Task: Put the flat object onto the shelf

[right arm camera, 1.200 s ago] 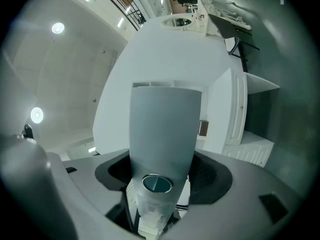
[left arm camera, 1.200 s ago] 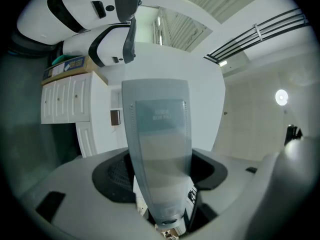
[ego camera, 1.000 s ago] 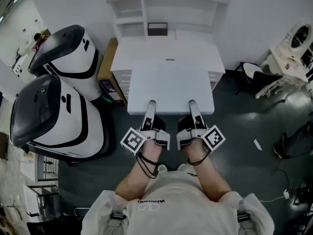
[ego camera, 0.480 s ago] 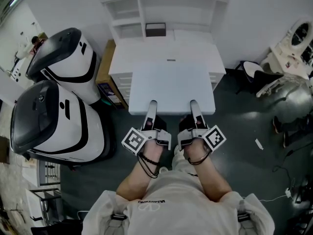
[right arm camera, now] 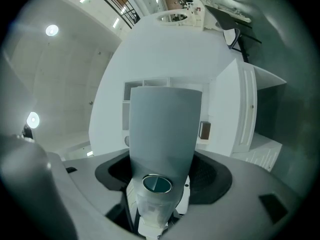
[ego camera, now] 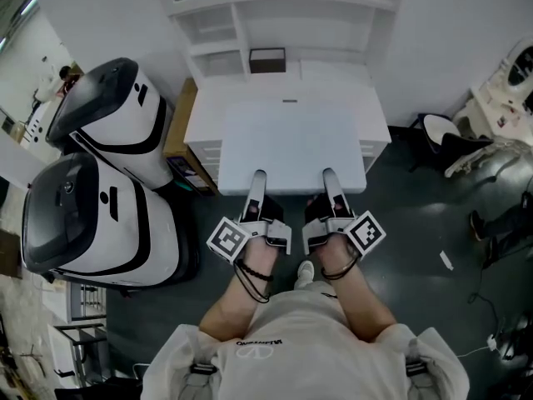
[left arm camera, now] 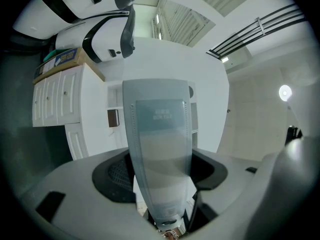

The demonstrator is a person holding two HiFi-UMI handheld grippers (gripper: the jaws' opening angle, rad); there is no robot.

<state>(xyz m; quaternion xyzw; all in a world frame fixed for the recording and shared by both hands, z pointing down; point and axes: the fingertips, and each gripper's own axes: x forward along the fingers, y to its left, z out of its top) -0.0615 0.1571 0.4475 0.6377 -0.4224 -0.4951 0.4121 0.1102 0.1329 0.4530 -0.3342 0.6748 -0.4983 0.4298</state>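
Note:
A large white flat board (ego camera: 291,136) lies level above the white desk (ego camera: 206,98), and its near edge overhangs the desk front. My left gripper (ego camera: 258,176) and right gripper (ego camera: 328,174) are shut on that near edge side by side, each with one jaw lying on top of the board. The white shelf unit (ego camera: 283,7) stands against the wall behind the desk, with a small brown box (ego camera: 267,60) in its lowest bay. In both gripper views a grey jaw fills the middle, and the shelf and the brown box (left arm camera: 113,118) show beyond it.
Two big white-and-black machines (ego camera: 100,215) (ego camera: 117,111) stand close on the left, with a cardboard box (ego camera: 178,119) between them and the desk. A chair (ego camera: 445,136) and grey equipment (ego camera: 500,161) are on the right. The floor is dark.
The head view has shifted slightly, so the shelf unit and desk show a little more fully. Both grippers keep the same hold on the board's near edge.

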